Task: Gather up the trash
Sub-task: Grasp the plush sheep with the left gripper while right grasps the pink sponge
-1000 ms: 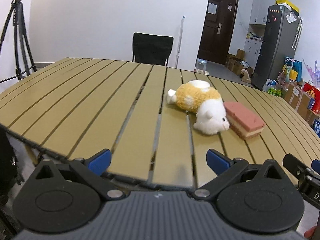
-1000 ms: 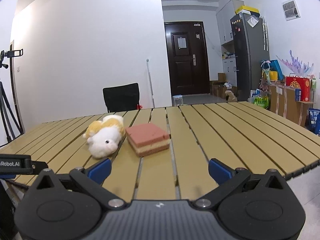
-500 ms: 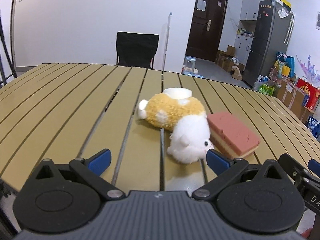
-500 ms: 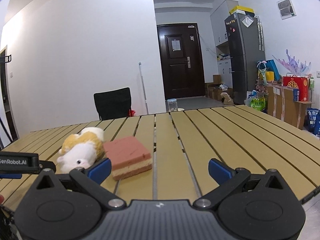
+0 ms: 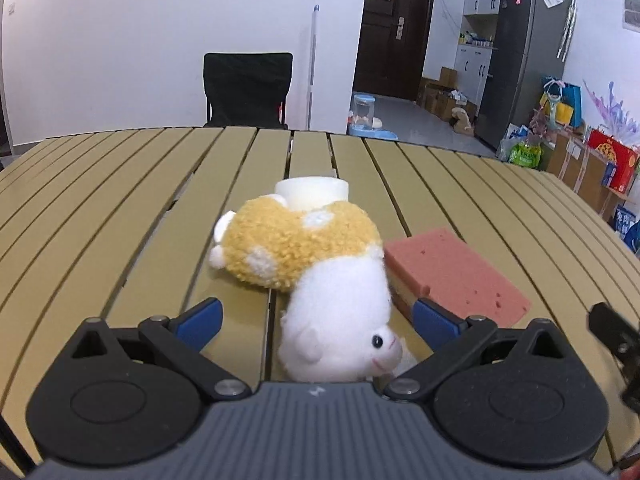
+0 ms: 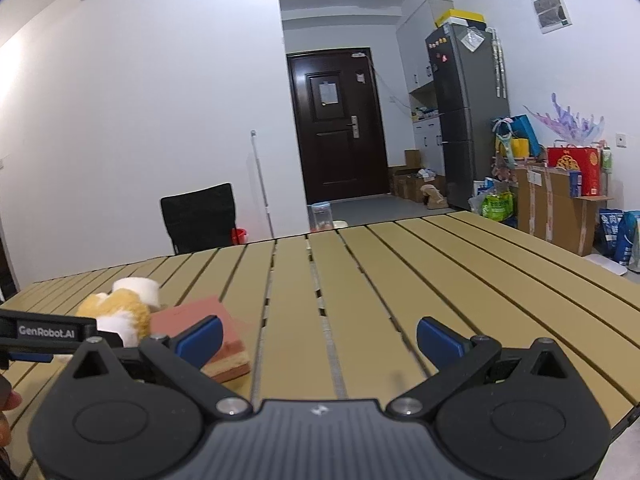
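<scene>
A yellow and white plush toy (image 5: 312, 264) lies on the slatted table (image 5: 120, 208), its white head between the blue pads of my open left gripper (image 5: 318, 318). A pink sponge (image 5: 452, 272) lies touching its right side, and a white cup-like object (image 5: 312, 192) stands just behind it. In the right wrist view the plush toy (image 6: 116, 312), the sponge (image 6: 216, 320) and the white object (image 6: 138, 288) sit at the lower left. My right gripper (image 6: 320, 336) hangs open over bare slats to their right, holding nothing.
A black chair (image 5: 248, 88) stands behind the table's far edge. A mop handle (image 5: 314, 64), a dark door (image 5: 384, 28), a grey fridge (image 5: 520, 56) and boxes and bags (image 5: 592, 156) fill the room at the back right. The table's right edge (image 6: 600, 284) is near.
My left gripper has moved forward over the table until the plush toy's head lies between its pads. My right gripper has drifted rightward, so the toy and sponge now sit at its lower left.
</scene>
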Tool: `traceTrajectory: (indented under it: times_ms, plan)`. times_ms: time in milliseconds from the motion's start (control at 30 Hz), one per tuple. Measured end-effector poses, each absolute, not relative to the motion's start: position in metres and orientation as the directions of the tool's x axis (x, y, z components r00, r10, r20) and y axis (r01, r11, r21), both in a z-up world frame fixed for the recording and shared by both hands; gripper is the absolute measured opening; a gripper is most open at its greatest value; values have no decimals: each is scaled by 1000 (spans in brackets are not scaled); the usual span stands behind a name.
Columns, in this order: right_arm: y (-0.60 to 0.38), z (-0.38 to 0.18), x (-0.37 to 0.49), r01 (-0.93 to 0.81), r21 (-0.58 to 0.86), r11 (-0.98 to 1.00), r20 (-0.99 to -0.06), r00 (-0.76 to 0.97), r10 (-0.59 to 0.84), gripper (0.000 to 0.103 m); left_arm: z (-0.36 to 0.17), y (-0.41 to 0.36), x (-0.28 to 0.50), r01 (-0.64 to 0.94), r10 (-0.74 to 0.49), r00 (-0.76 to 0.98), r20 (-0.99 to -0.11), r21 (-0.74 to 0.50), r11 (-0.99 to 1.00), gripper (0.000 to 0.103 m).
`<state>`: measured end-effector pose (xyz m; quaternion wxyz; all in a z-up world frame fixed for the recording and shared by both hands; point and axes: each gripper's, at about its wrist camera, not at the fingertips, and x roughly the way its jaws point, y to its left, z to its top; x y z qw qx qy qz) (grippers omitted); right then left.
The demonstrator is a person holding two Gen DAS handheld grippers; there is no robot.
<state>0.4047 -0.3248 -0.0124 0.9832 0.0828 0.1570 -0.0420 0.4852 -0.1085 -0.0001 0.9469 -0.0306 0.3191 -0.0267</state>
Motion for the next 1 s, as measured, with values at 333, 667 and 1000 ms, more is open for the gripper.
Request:
traceTrajectory:
  times_ms: [333, 667, 1000]
  plan:
    - [-341, -16, 408, 140, 172, 975, -323, 943, -78, 103, -14, -112, 504, 17, -57, 775, -629, -69, 997, 71]
    - [-344, -14, 410, 130, 211, 969, -329, 943, -55, 103, -8, -111, 488, 44, -68, 816, -574, -55, 998, 51]
    - [-313, -7, 420, 56, 223, 973, -328, 944, 21, 103, 23, -83, 457, 62, -88, 867, -490, -68, 996, 51]
